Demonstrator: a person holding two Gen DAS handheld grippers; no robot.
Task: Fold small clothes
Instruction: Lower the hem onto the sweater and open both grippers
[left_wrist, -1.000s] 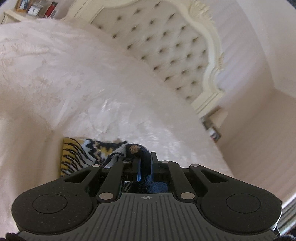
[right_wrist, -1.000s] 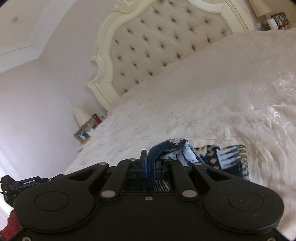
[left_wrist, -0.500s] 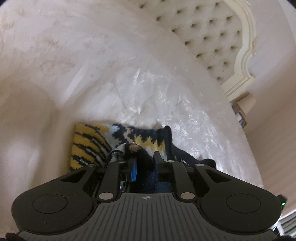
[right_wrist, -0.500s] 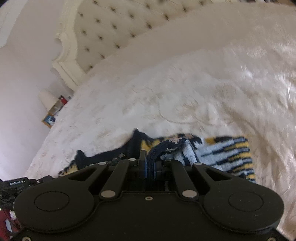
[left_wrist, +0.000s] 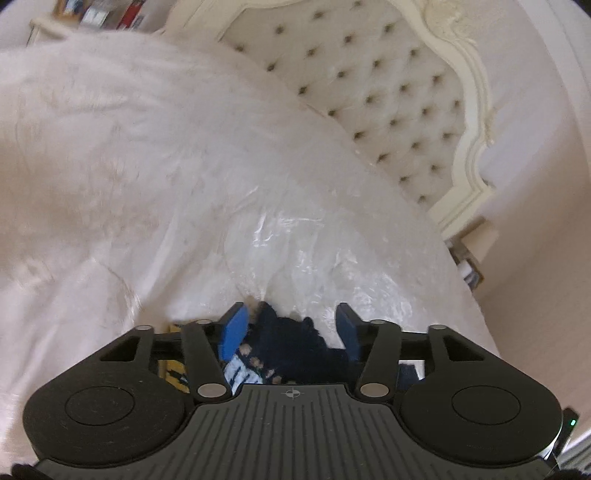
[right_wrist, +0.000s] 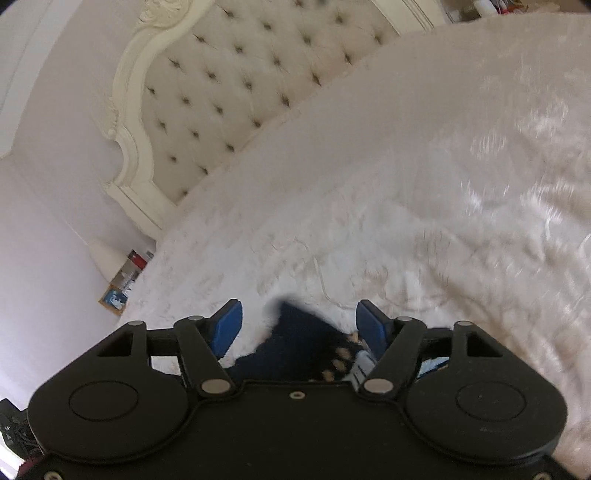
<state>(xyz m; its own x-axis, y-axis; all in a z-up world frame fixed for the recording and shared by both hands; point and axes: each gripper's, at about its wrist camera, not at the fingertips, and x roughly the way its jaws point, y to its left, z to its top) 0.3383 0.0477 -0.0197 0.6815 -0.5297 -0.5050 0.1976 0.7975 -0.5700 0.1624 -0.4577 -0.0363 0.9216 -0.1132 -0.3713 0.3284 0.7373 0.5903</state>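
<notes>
Sweater (left_wrist: 291, 343) lies on the bed (left_wrist: 147, 184), dark knit between both sets of fingers. I see my left gripper (left_wrist: 290, 326) and right gripper (right_wrist: 299, 325) opening, pads clear. Open bedspread runs ahead to the headboard (right_wrist: 229, 85).

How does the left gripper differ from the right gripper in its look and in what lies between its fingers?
The left gripper has a ribbed grey body; the right gripper has a smooth black one. The patterned garment fills most of the gap between the left gripper's pads, but lies toward one pad in the right gripper's gap, with white bedspread beside it. Both have blue pads and jaws opening, neither pressing the cloth.
</notes>
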